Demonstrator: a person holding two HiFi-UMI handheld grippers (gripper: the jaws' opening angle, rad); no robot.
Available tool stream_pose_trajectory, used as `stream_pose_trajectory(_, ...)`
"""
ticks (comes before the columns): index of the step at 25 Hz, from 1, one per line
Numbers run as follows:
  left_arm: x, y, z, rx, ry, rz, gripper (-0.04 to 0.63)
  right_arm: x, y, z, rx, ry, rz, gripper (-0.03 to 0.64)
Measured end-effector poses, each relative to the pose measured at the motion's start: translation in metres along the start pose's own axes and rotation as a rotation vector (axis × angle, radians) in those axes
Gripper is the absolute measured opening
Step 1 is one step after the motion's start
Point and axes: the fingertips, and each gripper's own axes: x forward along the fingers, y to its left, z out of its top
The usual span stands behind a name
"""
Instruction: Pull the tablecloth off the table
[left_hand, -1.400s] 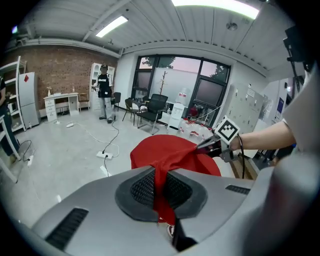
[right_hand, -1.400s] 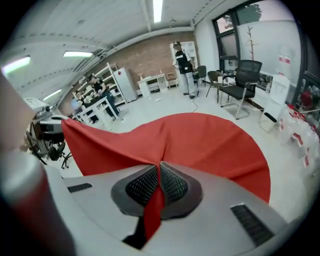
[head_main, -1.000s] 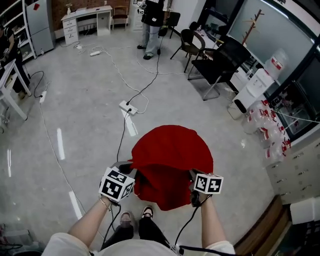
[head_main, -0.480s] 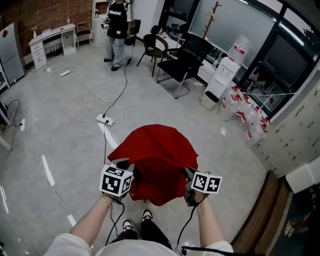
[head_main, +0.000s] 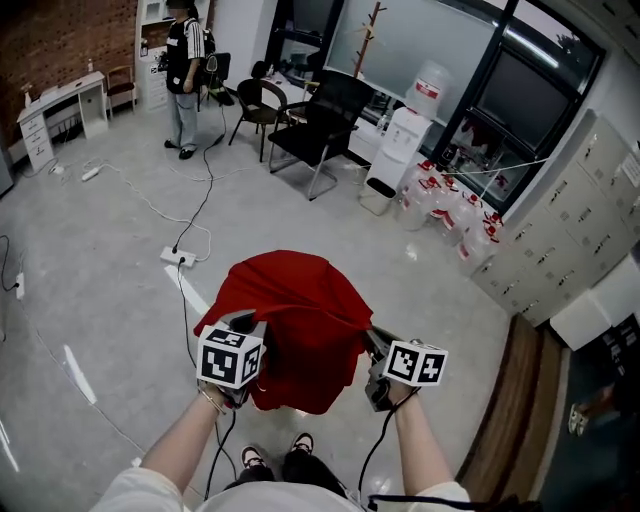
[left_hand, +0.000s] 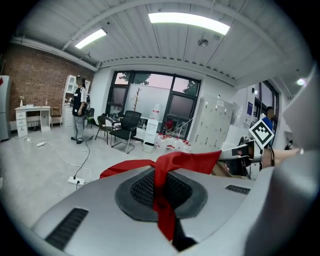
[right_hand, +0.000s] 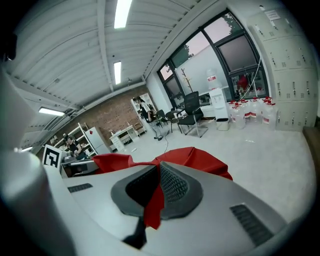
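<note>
Between our two grippers, near six o'clock in the head view, the red tablecloth (head_main: 290, 300) spreads in soft, matte folds over the glossy grey floor (head_main: 100, 300). Our left gripper (head_main: 247, 330) has its jaws clenched on one bunched edge, and our right gripper (head_main: 372, 345) on another. At two o'clock, clear plastic jugs (head_main: 450, 210) cluster beside a white water dispenser (head_main: 397, 140); we cannot tell their contents.
</note>
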Motion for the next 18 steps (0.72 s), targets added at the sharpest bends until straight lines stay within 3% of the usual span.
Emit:
stream_pose_trajectory(10, 0.007, -0.03, 0.025, -0.002, -0.049, -0.038, 0.018, -0.049, -0.002, 0.037, 0.022, -0.145, 0.033, 0.028)
stream_pose_trajectory(18, 0.022, -0.095, 0.03, 0.051, -0.045, -0.063, 0.018, -0.111, -0.029, 0.054, 0.029, -0.227, 0.04, 0.028)
